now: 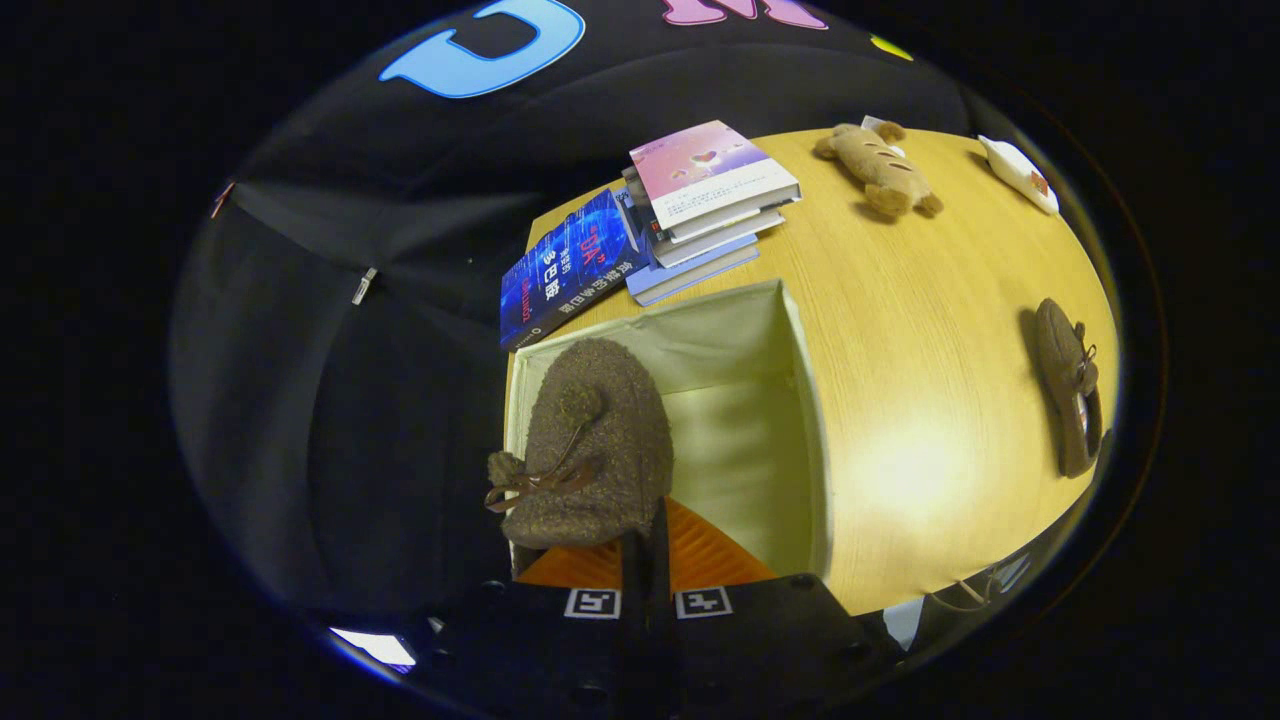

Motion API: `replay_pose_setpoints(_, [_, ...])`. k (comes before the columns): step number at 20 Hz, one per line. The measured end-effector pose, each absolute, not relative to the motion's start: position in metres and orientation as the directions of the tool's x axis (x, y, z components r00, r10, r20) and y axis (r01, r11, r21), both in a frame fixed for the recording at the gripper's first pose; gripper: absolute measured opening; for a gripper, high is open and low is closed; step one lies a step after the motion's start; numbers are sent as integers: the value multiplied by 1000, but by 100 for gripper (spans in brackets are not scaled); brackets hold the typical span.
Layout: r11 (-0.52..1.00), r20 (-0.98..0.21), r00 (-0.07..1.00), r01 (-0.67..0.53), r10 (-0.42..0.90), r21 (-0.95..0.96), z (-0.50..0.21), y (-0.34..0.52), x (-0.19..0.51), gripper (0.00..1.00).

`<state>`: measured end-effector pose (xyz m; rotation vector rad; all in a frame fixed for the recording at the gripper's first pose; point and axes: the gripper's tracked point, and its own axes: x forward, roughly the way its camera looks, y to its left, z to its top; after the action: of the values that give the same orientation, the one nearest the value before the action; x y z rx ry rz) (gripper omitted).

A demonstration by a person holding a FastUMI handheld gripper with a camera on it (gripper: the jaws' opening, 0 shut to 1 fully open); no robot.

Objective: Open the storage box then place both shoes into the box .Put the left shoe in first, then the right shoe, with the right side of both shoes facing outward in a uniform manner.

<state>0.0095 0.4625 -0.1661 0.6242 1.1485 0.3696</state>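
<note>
Fuzzy brown fabric covers the slipper [590,450] that hangs just ahead of the gripper [645,560], its toe pointing away and a thin brown bow with pompoms lying on its upper. The gripper's two fingers stand drawn together with hardly any gap between them, clamped on the slipper's heel edge, so the shoe is held over the left part of the open storage box [805,400]. The box is a cream fabric bin with a pale lining, its top open, sitting at the near left corner of a light wooden table [900,330].

The second slipper [1068,395], of the same brown fuzzy cloth and with its own bow, lies on the table well apart from the box, off to the right near the table's edge.

Beyond the box, a stack of books [705,205] rests on the table, the top one with a pink and white cover. A dark blue book [570,265] lies just beside the stack, partly overhanging the table's far left edge. Farther back lies a tan plush toy [880,168], and near it, at the far right rim, a small white packet [1020,172].
</note>
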Motion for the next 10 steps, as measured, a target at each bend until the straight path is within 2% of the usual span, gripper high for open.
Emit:
replay_pose_setpoints(1, [755, -707, 372, 23, 602, 655, -166, 470, 7, 7])
replay_pose_setpoints(2, [743, -696, 363, 17, 619, 669, -170, 477, 5, 22])
replay_pose_setpoints(4, [733, -681, 361, -11, 637, 680, -161, 467, -4, 58])
replay_pose_setpoints(5, [732, -676, 365, -25, 640, 680, -159, 462, -6, 66])
replay_pose_setpoints(7, [716, -651, 370, -57, 663, 696, -147, 451, -11, 90])
replay_pose_setpoints(10, [706, -615, 396, -134, 682, 695, -126, 419, -16, 90])
